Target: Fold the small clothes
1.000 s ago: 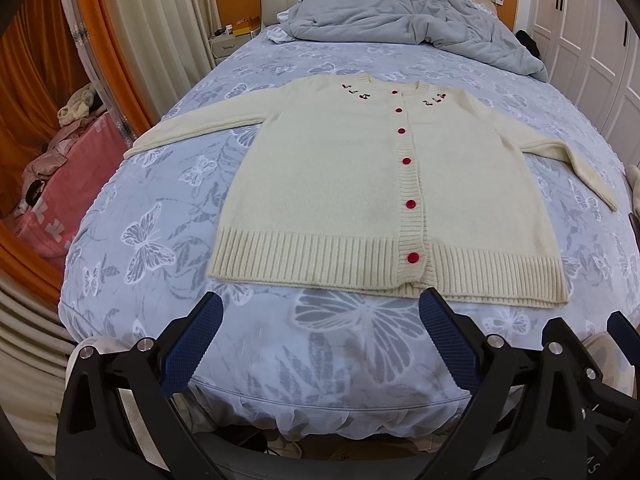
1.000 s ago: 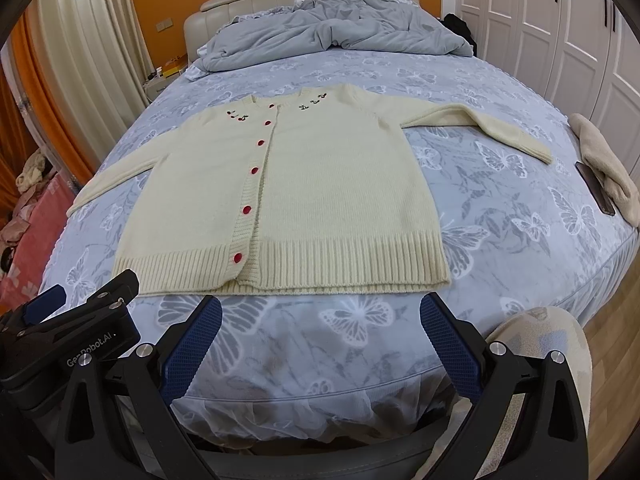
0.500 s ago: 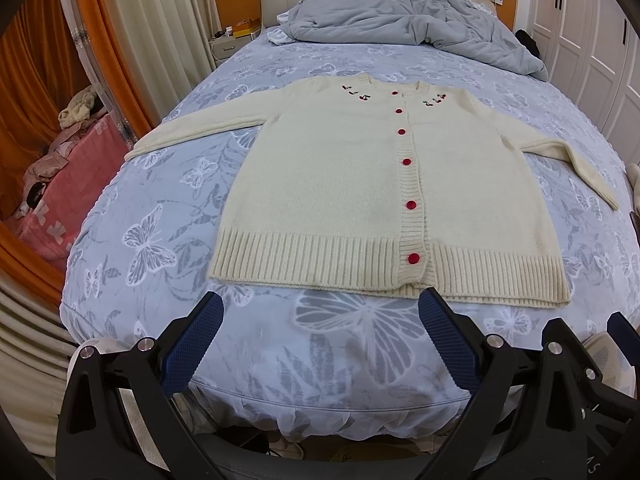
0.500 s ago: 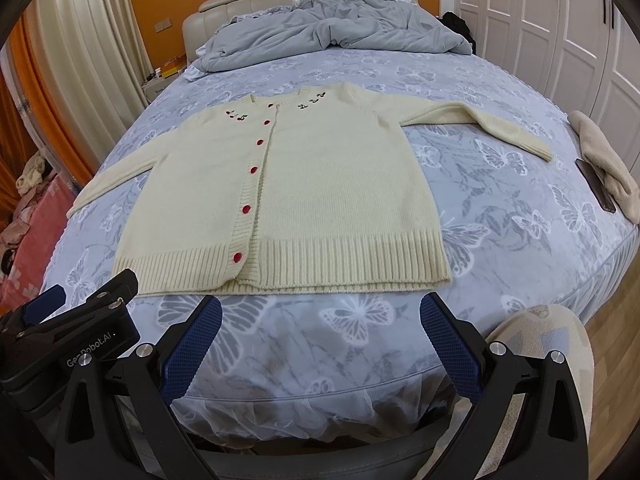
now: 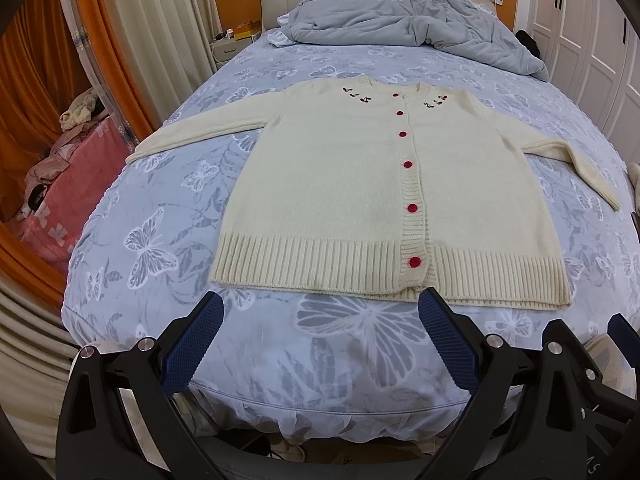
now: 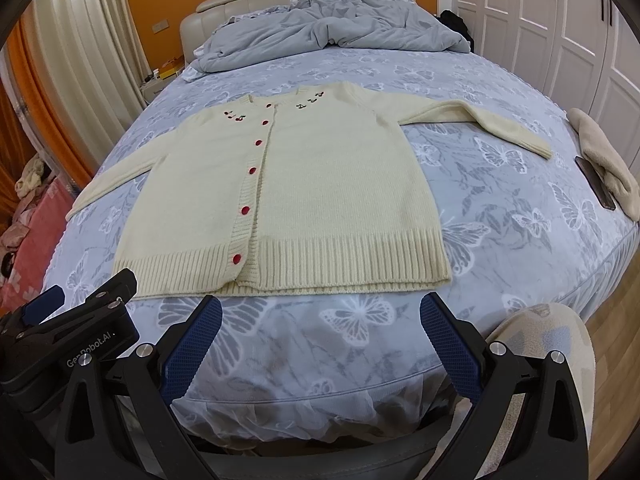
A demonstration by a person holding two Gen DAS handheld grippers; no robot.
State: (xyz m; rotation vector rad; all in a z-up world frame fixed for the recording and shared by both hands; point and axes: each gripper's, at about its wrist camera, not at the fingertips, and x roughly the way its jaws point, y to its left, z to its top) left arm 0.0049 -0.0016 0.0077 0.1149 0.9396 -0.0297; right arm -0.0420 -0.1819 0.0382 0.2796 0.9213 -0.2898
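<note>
A cream knit cardigan (image 5: pixel 360 184) with red buttons and small cherry embroidery lies flat, buttoned and face up, on the bed, both sleeves spread out to the sides; it also shows in the right wrist view (image 6: pixel 304 192). My left gripper (image 5: pixel 320 304) is open and empty, held just short of the ribbed hem, near its left half. My right gripper (image 6: pixel 320 304) is open and empty, just short of the hem's right half. The left gripper's body (image 6: pixel 68 340) shows at the lower left of the right wrist view.
The bed (image 5: pixel 160 200) has a blue-grey butterfly sheet, with a crumpled grey duvet (image 5: pixel 412 16) at the headboard. A beige cloth (image 6: pixel 604 164) and a dark flat object (image 6: pixel 596 188) lie at the bed's right edge. White wardrobe doors stand right, curtains and a pink pile (image 5: pixel 68 184) left.
Nothing has visibly changed apart from a very slight drift of both views; both grippers stay open in front of the hem.
</note>
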